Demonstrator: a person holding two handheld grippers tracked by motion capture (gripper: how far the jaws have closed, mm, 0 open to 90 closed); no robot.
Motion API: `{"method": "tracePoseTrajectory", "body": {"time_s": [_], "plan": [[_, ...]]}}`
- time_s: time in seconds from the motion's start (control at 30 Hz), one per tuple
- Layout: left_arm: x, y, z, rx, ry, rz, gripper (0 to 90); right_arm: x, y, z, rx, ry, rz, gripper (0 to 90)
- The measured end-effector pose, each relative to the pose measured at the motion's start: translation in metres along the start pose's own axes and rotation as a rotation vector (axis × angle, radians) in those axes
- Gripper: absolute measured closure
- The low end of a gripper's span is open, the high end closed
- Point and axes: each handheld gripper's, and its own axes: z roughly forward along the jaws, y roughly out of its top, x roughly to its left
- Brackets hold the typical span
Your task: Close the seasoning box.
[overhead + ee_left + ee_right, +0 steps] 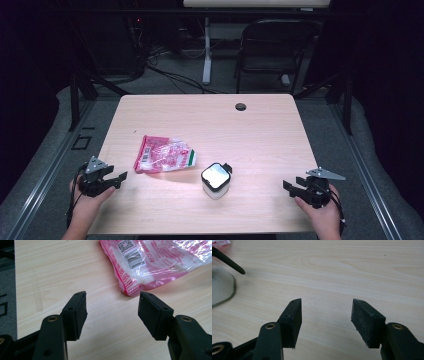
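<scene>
Fingers (pixel 77 315) of the left gripper (pixel 119 178) stand spread wide with nothing between them; only bare wood shows in the gap. Fingers (pixel 367 322) of the right gripper (pixel 291 187) are likewise released, parted over bare wood, with nothing grasped.

Left gripper: held in the person's left hand (pixel 90 202) at the near-left edge of the surface (pixel 260 135), pointing right and slightly far, toward the pink bag (pixel 164 154). Its pads are near the bag's near-left corner but apart from it; in the left gripper view that corner (pixel 130 288), with red print and a barcode label, lies just beyond the fingertips, with no contact.

Pink bag: a crumpled clear-and-pink plastic packet lying flat on the surface, left of centre. White material shows through the film in the left gripper view.

Small container (pixel 216 179): a white, squarish item with a glossy top and a black tab at its far-right corner, standing near the middle of the surface toward the near edge, just right of the bag and apart from it. In the right gripper view its clear rim (pixel 222 287) appears at the far left, well apart from the fingers.

Right gripper: held in the right hand (pixel 322 212) at the near-right edge, pointing left toward the container, well apart from it.

A round cable hole (pixel 241 106) sits at the far edge of the surface.
</scene>
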Motion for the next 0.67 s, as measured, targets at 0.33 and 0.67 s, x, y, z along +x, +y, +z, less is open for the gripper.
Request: {"method": "tracePoseTrajectory", "body": {"time_s": [0.33,0.67], "plan": [[0.000,-0.008,0.009,0.027,-0.013,0.005,40.3,-0.001,-0.010,0.006,-0.010,0.000,0.003,42.0],[0.002,-0.010,0.010,-0.001,0.000,-0.008,39.3,0.002,-0.013,0.010,-0.007,0.007,-0.012,41.8]]}}
